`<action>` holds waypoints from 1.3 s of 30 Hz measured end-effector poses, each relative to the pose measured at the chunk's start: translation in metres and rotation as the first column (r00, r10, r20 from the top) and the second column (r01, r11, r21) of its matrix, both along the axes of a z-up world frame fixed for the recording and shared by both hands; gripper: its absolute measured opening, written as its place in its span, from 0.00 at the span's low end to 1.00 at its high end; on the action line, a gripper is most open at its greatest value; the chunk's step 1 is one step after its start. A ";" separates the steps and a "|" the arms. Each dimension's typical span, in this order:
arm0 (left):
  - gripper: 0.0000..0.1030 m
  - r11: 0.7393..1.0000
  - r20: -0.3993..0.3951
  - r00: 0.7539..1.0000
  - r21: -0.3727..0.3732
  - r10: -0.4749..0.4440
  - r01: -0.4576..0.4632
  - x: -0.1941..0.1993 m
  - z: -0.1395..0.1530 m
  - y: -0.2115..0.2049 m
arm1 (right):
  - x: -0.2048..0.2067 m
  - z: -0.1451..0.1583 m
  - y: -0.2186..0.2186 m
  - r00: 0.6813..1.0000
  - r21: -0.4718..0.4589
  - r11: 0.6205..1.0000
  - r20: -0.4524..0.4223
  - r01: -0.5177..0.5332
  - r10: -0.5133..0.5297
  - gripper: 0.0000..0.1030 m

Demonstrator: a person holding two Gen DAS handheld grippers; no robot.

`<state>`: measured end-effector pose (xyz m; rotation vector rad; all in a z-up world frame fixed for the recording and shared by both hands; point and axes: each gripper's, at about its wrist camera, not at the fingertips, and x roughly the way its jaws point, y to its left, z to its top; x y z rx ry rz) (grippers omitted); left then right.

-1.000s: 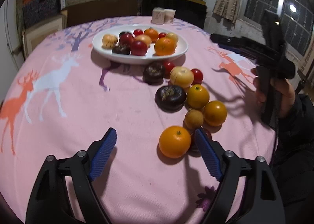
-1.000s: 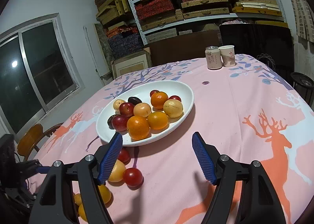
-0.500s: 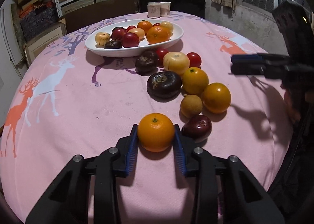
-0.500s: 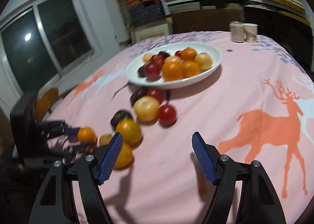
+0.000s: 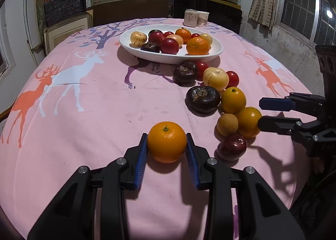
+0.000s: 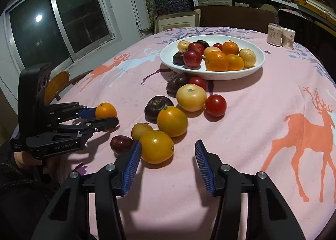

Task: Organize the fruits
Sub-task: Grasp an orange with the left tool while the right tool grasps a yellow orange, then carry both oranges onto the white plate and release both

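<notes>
The left gripper [image 5: 167, 151] is clenched on 1 tangerine [image 5: 166, 141]. The right gripper's [image 6: 166, 163] jaws are closing, 1 yellow-orange fruit [image 6: 156, 146] touching only the left pad.

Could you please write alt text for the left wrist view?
The left claw grips an orange on a pink deer-print tablecloth. Loose fruits trail back to a white dish of fruit, and the right claw is closing beside a yellow-orange fruit.

can [image 5: 190, 17] and paper cup [image 5: 202, 18] touching, far table edge
</notes>
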<state>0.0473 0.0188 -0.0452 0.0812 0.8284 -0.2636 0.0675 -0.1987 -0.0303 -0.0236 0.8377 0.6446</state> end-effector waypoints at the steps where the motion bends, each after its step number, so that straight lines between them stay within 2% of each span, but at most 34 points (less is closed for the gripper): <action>1: 0.33 1.000 -0.003 1.000 -0.001 0.001 -0.001 0.000 0.000 0.000 | 0.000 -0.001 0.003 1.000 -0.003 1.000 -0.008 -0.006 0.006 0.52; 5: 0.33 1.000 -0.012 1.000 -0.010 0.001 -0.001 0.001 -0.001 0.002 | -0.002 -0.005 0.013 1.000 -0.011 1.000 -0.025 -0.019 0.019 0.52; 6: 0.33 1.000 -0.014 1.000 -0.011 -0.001 0.001 0.002 -0.001 0.001 | -0.001 -0.006 0.013 0.999 0.001 1.000 -0.030 -0.026 0.026 0.47; 7: 0.33 1.000 -0.016 1.000 -0.011 -0.002 0.002 0.002 -0.002 0.001 | -0.001 -0.007 0.015 0.999 0.014 0.999 -0.034 -0.042 0.042 0.36; 10: 0.33 1.000 -0.020 1.000 -0.020 -0.001 0.000 0.002 -0.002 0.002 | -0.010 -0.005 0.022 0.999 -0.034 0.998 0.017 -0.051 0.052 0.35; 25: 0.33 1.000 -0.027 1.000 -0.029 0.003 -0.003 0.004 -0.003 0.004 | -0.007 0.006 -0.016 0.999 0.062 0.997 0.021 0.045 -0.047 0.35; 28: 0.33 1.000 -0.028 1.000 -0.020 0.005 -0.005 0.005 -0.004 0.004 | -0.004 0.012 -0.026 0.997 0.099 0.993 0.025 0.068 -0.071 0.35; 32: 0.33 1.000 -0.028 1.000 -0.008 0.007 -0.008 0.006 -0.004 0.001 | 0.004 0.022 -0.043 0.995 0.222 0.970 -0.027 0.098 -0.094 0.35; 39: 0.33 1.000 -0.044 0.999 -0.030 0.008 -0.009 0.010 -0.002 0.000 | 0.011 0.053 -0.064 0.987 0.263 0.955 0.051 0.135 -0.154 0.35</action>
